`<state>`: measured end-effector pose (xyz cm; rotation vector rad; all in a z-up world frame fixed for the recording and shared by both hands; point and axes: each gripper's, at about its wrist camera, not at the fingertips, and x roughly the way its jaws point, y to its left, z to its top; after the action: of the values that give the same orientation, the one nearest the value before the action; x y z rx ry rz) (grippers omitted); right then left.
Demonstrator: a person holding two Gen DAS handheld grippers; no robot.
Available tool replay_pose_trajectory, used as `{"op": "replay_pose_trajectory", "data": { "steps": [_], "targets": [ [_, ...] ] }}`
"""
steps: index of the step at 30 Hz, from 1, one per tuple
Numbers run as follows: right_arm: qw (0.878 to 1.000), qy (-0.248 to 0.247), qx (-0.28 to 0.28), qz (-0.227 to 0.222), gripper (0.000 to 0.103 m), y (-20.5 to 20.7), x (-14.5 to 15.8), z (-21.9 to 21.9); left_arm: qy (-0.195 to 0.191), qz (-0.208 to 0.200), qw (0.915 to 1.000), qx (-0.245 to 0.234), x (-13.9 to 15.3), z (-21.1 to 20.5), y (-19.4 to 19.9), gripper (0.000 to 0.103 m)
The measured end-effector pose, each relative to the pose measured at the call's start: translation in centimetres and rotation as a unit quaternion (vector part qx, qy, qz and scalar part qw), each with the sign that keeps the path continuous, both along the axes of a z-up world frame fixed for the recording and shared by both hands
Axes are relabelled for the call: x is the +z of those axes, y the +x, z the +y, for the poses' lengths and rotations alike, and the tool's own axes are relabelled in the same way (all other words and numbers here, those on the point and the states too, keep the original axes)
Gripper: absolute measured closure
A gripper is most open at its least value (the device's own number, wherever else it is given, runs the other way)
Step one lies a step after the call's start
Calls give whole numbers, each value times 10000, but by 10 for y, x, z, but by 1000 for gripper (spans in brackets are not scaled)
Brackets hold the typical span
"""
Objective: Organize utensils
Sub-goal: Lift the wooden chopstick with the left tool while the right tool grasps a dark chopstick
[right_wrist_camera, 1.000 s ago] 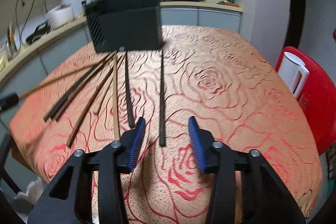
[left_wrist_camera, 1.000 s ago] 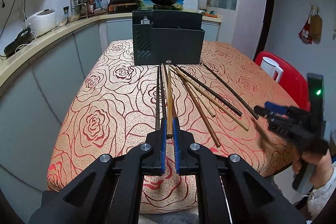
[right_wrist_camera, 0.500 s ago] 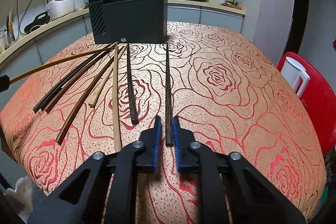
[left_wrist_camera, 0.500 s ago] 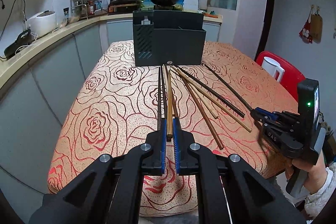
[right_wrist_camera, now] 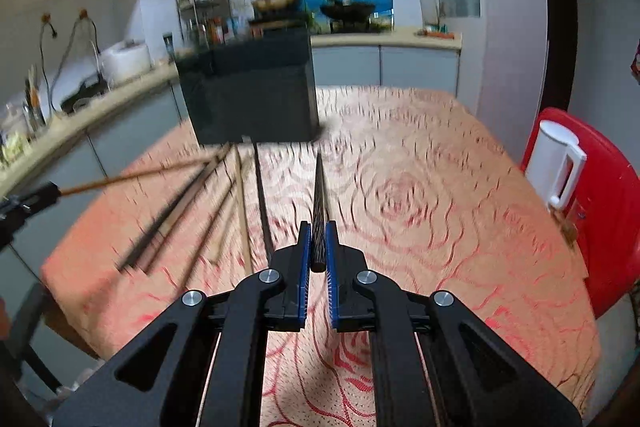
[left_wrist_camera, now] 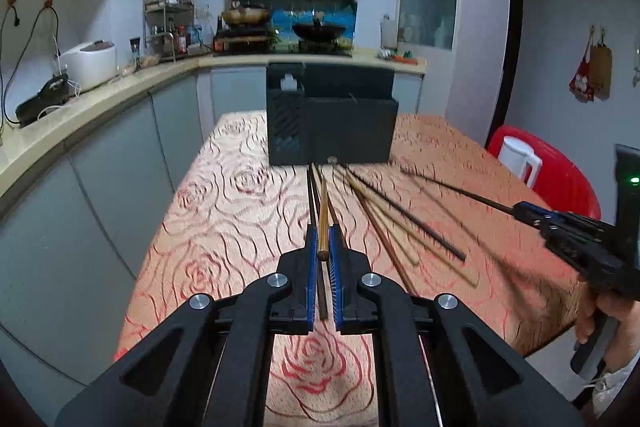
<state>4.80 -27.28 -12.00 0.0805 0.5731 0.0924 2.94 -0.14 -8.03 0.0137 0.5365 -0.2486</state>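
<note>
Left gripper [left_wrist_camera: 323, 247] clamped on a light brown chopstick [left_wrist_camera: 323, 215], lifted above the rose-patterned tablecloth [left_wrist_camera: 224, 211] and aimed at the black utensil holder [left_wrist_camera: 332, 119]; right gripper [right_wrist_camera: 317, 247] clamped on a dark chopstick [right_wrist_camera: 319, 195], likewise raised clear of the cloth; loose chopsticks [left_wrist_camera: 400, 227] fanned on the table between the grippers, tips toward the holder; holder upright at the far table edge, small round emblem [left_wrist_camera: 331, 159] at its base, unreadable; white jug [right_wrist_camera: 554, 159] on a red chair [right_wrist_camera: 608, 211] at right; no legible writing
</note>
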Motion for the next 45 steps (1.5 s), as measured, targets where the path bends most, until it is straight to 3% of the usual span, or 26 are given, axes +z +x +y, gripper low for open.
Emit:
{"op": "replay_pose_trajectory", "data": {
  "steps": [6, 11, 18, 28, 35, 45],
  "targets": [
    [9984, 102, 132, -538, 95, -6, 39, 0, -219, -509, 9984, 89, 29, 9, 6, 97],
    [9969, 221, 236, -716, 95, 8, 60, -5, -246, -794, 9965, 71, 49, 8, 20, 97],
    [9954, 453, 391, -751, 95, 41, 77, -8, -215, -826, 9963, 33, 69, 4, 54, 97],
    [9938, 400, 432, -942, 95, 75, 100, -1, -87, -855, 9961, -221, 100, -14, 94, 97],
    [9939, 649, 496, -744, 95, 117, 119, -8, -56, -696, 9969, -355, 118, -21, 129, 97],
    [9903, 807, 723, -870, 95, 142, 168, -11, -169, -634, 9949, -767, 158, -25, 149, 97]
  ]
}}
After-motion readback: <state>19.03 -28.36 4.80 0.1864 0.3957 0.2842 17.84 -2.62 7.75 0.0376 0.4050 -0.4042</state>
